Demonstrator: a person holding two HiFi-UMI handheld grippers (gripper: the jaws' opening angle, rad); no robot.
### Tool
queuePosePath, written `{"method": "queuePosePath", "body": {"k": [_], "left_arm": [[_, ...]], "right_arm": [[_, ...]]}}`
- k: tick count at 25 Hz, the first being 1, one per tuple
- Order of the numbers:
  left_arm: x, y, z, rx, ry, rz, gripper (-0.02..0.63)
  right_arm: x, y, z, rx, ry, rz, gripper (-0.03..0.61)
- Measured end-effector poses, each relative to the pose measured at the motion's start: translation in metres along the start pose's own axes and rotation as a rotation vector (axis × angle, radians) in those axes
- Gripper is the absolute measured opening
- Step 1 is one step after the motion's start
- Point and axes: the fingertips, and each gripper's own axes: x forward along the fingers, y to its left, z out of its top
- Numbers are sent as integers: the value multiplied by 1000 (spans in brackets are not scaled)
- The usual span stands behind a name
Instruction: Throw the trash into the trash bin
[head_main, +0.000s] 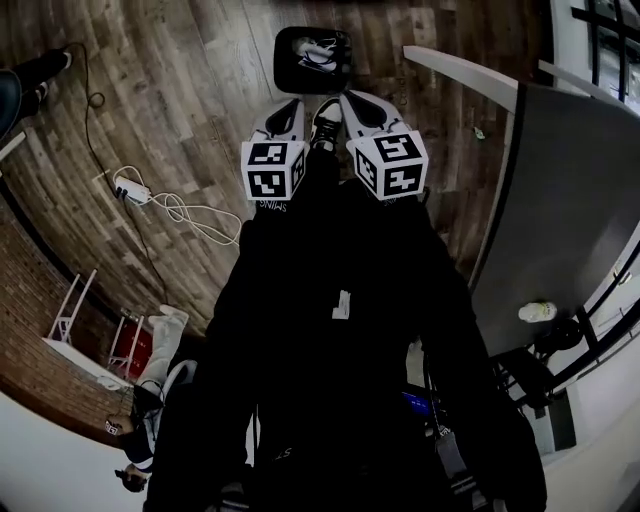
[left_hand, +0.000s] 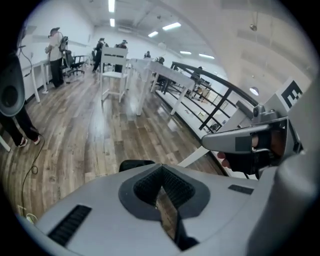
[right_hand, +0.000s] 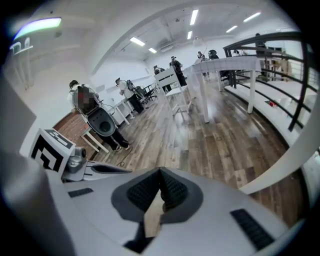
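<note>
The black trash bin (head_main: 312, 58) stands on the wood floor ahead of me, with white trash (head_main: 322, 48) lying inside it. Both grippers are held up side by side above the floor, short of the bin. My left gripper (head_main: 291, 107) has its jaws together with nothing between them. My right gripper (head_main: 354, 103) is likewise shut and empty. In the left gripper view the jaw tips (left_hand: 161, 168) meet, the bin's dark rim (left_hand: 134, 163) peeks just past them, and the right gripper's body (left_hand: 250, 141) shows at the right. The right gripper view shows its tips (right_hand: 160, 172) pressed together.
A grey-topped table (head_main: 585, 190) with a white edge runs along the right, with a bottle (head_main: 537, 312) on it. A power strip with white cable (head_main: 140, 192) lies on the floor at left. White tables and stools (left_hand: 114, 75) and several people stand farther off.
</note>
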Motion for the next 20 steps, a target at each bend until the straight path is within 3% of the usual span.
{"method": "queuePosePath", "body": {"k": [6, 20], "left_arm": [[-57, -62, 34, 86, -47, -34, 0], [-175, -218, 87, 240, -126, -158, 0]], "right_arm": [[-85, 16, 30, 6, -90, -31, 15], [-319, 6, 52, 109, -312, -227, 15]]}}
